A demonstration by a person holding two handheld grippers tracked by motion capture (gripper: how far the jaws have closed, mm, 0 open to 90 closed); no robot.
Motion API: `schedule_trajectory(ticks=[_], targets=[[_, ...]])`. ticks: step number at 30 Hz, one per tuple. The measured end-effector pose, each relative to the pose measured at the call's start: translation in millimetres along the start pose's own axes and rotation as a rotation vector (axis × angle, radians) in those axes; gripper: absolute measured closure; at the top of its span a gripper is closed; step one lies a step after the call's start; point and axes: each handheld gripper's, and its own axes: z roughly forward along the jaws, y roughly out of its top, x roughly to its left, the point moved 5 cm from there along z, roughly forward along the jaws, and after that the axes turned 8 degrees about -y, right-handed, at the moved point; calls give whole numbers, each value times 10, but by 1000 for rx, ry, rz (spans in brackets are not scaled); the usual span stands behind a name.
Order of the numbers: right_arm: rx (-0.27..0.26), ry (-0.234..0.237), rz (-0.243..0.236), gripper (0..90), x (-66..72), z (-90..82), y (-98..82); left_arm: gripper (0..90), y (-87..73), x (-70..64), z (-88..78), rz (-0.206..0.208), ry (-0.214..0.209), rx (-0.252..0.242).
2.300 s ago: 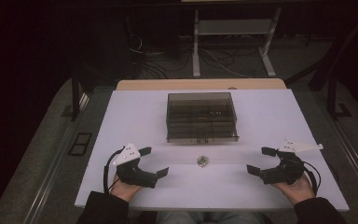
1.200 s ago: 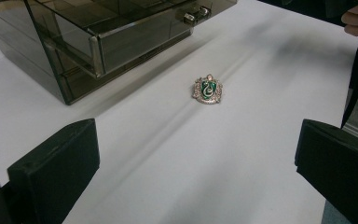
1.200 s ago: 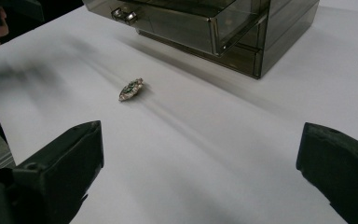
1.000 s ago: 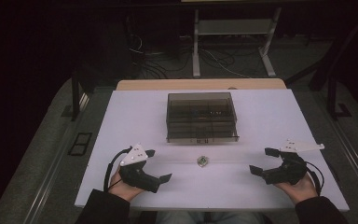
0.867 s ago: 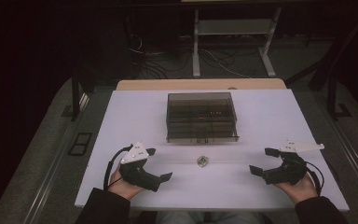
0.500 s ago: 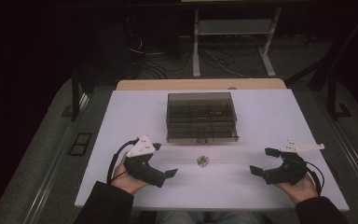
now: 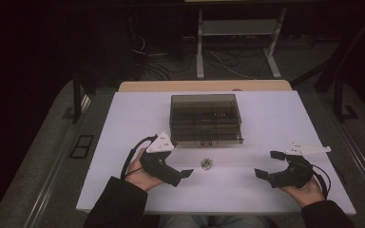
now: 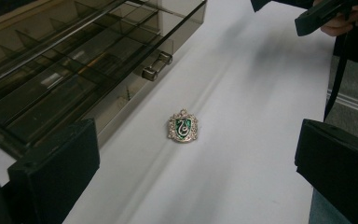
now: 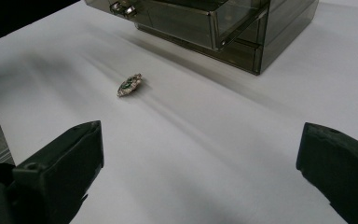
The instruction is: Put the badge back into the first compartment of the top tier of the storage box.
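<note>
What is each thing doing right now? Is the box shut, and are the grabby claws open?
Smoky clear plastic drawer box: drawers shut, standing on the table.
Small silver and green crest badge: lying flat on the table, face up, untouched.
Left black gripper: open, holding nothing, pointing at the badge.
Right black gripper: open, holding nothing.
White table: bearing the box and the badge.

Dark room; white table (image 7: 123,118); grey floor (image 7: 43,156); metal stand (image 7: 237,33), cables (image 7: 161,66) behind.

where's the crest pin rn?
The crest pin lies flat on the white table, just in front of the smoked drawer box, between the left gripper and right gripper, closer to the left one.
</note>
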Motion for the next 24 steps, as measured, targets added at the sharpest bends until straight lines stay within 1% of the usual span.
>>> schedule_trajectory(ticks=[4,5,8,11,18,24], targets=[[1,-1,-1,4,-2,3,-1,0,19,5,53,4,-4,14],[0,-2,-7,4,-3,7,-2,0,23,8,66,-1,-6,16],[6,-1,-3,4,1,9,-4,0,28,21,117,-1,-10,23],[10,2,-4,4,3,11,-5,0,30,31,174,1,-11,37],[12,1,-6,4,-1,19,-8,0,36,75,310,-8,-20,59],[17,2,-9,4,-2,22,-12,0,36,79,433,-11,-25,76]])
